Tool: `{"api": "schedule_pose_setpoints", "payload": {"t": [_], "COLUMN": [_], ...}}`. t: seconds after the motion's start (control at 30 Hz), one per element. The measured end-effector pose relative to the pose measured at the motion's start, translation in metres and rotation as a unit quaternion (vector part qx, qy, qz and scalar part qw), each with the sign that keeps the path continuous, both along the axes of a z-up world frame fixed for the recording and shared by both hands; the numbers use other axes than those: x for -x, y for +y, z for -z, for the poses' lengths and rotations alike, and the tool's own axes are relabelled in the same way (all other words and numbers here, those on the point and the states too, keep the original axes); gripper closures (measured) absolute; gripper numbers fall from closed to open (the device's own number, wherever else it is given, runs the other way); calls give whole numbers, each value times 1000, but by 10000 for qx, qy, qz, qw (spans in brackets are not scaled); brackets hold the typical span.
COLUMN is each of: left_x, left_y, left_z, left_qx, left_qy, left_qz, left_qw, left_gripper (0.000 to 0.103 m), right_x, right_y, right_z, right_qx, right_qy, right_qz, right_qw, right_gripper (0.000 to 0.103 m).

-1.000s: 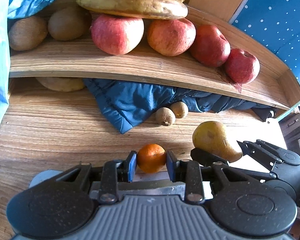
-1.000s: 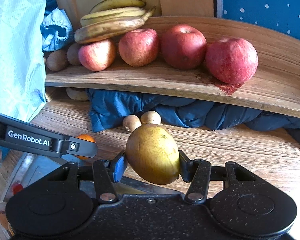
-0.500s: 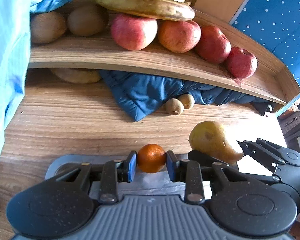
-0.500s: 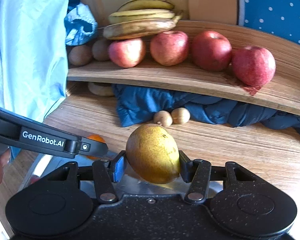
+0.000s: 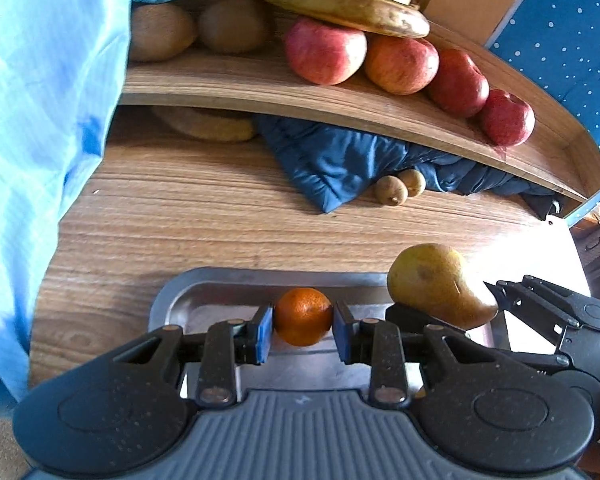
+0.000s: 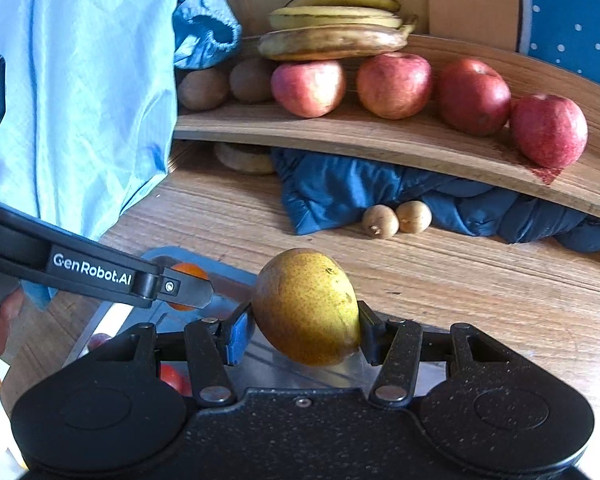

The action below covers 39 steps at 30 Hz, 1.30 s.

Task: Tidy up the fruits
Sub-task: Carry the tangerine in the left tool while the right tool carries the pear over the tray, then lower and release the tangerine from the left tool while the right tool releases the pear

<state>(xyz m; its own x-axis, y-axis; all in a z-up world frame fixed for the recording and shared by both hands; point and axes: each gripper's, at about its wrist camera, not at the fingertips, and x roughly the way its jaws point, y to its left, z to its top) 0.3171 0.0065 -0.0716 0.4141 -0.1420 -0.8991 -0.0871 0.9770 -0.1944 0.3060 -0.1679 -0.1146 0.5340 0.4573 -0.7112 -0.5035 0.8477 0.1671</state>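
Holding a small round orange mandarin (image 5: 303, 316) clamped between the blue pads of the left gripper (image 5: 303, 330), directly above the shallow grey metal tray (image 5: 220, 280). Right gripper (image 6: 306, 334) is clamped on a speckled yellow-green pear (image 6: 306, 306), also over the tray, just to the mandarin's right; the pear's long axis runs roughly across the jaws. Beyond the tray, well apart, sits the curved wooden shelf (image 5: 260, 98) with red apples (image 5: 326, 54), bananas (image 5: 340, 4) and brown kiwis (image 5: 160, 32). Judgement: both fruits head for that shelf; the right hand looks nearer the free end past the apples.
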Motion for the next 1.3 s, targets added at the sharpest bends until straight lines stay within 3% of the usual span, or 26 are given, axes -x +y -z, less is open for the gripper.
{"api": "schedule_pose_setpoints", "payload": {"t": [0.63,1.3], "left_x": [29,41], "left_y": [30,36], "left_z": [-3,1], "left_qx": [-57,-24], "left_qy": [103,239], "left_qz": [-323,-405], "left_qw": [9994,9989], "left_gripper": [69,69], "right_x": [20,30], "right_y": [27,26], "right_z": [4,5], "right_qx": [81,159], "right_qy": [166,291], "right_qz": [-344,-289], "right_qw": [9992,9990], "right_gripper": [48,48]}}
